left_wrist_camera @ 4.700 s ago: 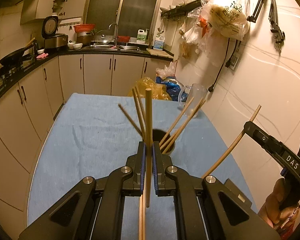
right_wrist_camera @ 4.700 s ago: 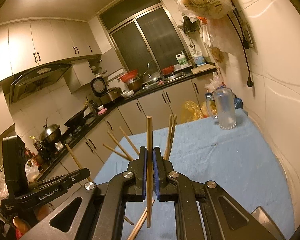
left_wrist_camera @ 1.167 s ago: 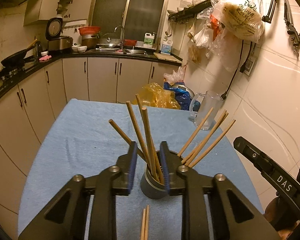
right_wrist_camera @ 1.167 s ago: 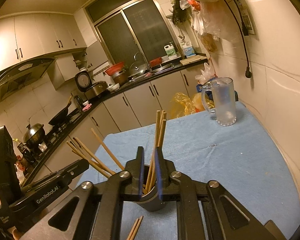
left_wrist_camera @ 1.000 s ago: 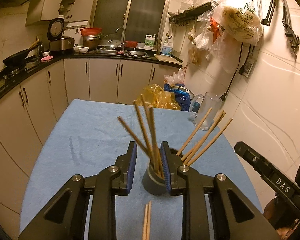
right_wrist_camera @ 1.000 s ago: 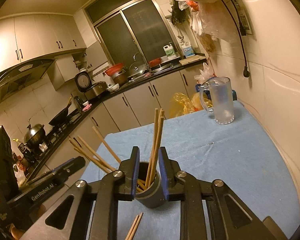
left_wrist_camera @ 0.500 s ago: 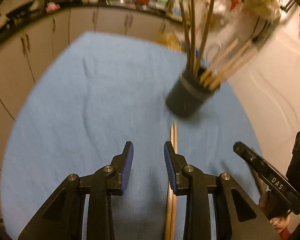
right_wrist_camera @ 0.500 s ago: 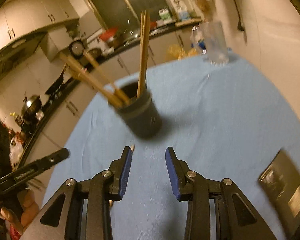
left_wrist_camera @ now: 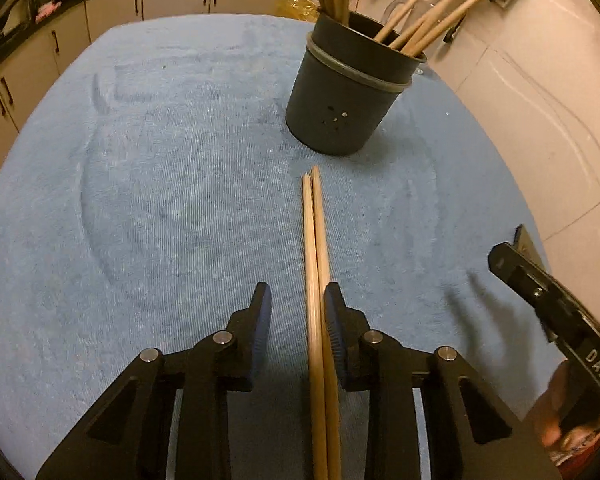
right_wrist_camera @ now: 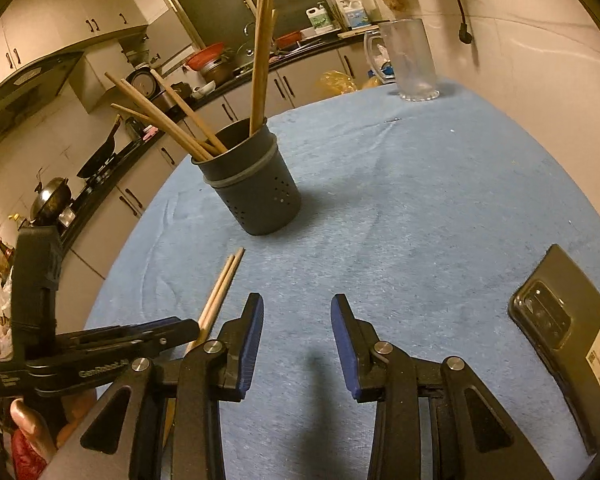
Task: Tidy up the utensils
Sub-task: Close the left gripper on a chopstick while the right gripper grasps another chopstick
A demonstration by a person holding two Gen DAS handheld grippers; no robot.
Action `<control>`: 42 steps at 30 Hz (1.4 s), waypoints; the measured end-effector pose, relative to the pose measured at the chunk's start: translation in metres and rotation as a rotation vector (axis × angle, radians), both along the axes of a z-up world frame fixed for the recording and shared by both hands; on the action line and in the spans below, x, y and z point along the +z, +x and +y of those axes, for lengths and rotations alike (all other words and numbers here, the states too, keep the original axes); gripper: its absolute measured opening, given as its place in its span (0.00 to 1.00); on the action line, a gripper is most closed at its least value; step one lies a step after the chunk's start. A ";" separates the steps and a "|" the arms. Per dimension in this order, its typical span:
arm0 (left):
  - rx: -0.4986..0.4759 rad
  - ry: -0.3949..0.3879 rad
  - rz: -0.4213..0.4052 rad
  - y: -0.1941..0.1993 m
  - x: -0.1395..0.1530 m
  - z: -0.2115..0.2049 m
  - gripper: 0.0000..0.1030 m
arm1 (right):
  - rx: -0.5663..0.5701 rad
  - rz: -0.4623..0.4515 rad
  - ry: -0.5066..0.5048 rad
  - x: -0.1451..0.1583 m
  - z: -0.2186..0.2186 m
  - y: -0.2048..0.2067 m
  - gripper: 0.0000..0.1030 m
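Between the fingers of our left gripper [left_wrist_camera: 295, 312], two loose chopsticks [left_wrist_camera: 315, 264] are lying side by side on the blue cloth [left_wrist_camera: 160, 184], running lengthwise through the gap and hugging the right finger. The jaws are standing apart, gripping nothing yet. Our right gripper [right_wrist_camera: 296, 320] is likewise spread wide and empty, hovering over bare cloth with the pair off to its left.

To take this pick well, we are judging that the left gripper needs to shift a little to the right so the sticks sit centred in the gap, then settle low enough for the pads to meet the wood rather than ride over it. Closing slowly should keep the two sticks from rolling apart or crossing; whether we are meaning to lift one or both, we cannot tell.

Both grippers are pointing forward and tilted down at the table, the left low near the cloth, the right alongside it, apparently a little higher.

Beyond the stick tips, near but not touching, the dark perforated holder [left_wrist_camera: 346, 100] is standing upright, already carrying a fan of chopsticks [right_wrist_camera: 172, 120]. Farther out, a black phone [right_wrist_camera: 568, 332] is lying at our right, and a clear pitcher [right_wrist_camera: 410, 60] is standing at the far edge.
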State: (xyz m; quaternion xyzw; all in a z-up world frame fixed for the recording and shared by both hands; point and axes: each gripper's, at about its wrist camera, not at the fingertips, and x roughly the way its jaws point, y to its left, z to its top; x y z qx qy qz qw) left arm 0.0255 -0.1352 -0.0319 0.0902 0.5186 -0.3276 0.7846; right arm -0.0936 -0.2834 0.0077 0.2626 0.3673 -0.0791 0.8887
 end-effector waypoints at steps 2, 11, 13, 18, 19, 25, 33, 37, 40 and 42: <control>-0.002 0.015 -0.014 0.001 0.001 -0.005 0.23 | 0.000 0.000 0.005 0.000 -0.001 0.000 0.37; 0.014 0.050 -0.047 0.007 0.003 -0.012 0.22 | 0.015 0.005 0.004 0.000 0.003 0.002 0.37; 0.041 0.069 -0.055 0.011 0.003 -0.016 0.14 | 0.014 0.010 0.004 0.000 0.004 0.003 0.37; 0.151 0.066 -0.019 0.015 0.004 0.003 0.07 | 0.041 0.026 0.009 0.001 0.010 0.009 0.37; 0.181 0.058 -0.006 0.018 0.005 0.011 0.07 | 0.049 0.029 0.007 0.002 0.012 0.011 0.37; 0.299 0.006 0.048 0.021 0.006 0.056 0.07 | 0.145 0.112 0.034 -0.002 0.031 0.045 0.37; 0.289 -0.035 0.094 0.027 0.008 0.077 0.07 | 0.173 0.235 0.043 -0.014 0.055 0.103 0.37; 0.279 -0.047 0.099 0.030 0.004 0.083 0.07 | 0.180 0.320 0.001 -0.023 0.064 0.125 0.30; 0.273 -0.049 0.098 0.031 0.002 0.079 0.07 | 0.206 0.364 -0.076 -0.026 0.077 0.136 0.27; 0.269 -0.039 0.089 0.030 0.003 0.078 0.07 | 0.219 0.374 -0.122 -0.027 0.085 0.140 0.16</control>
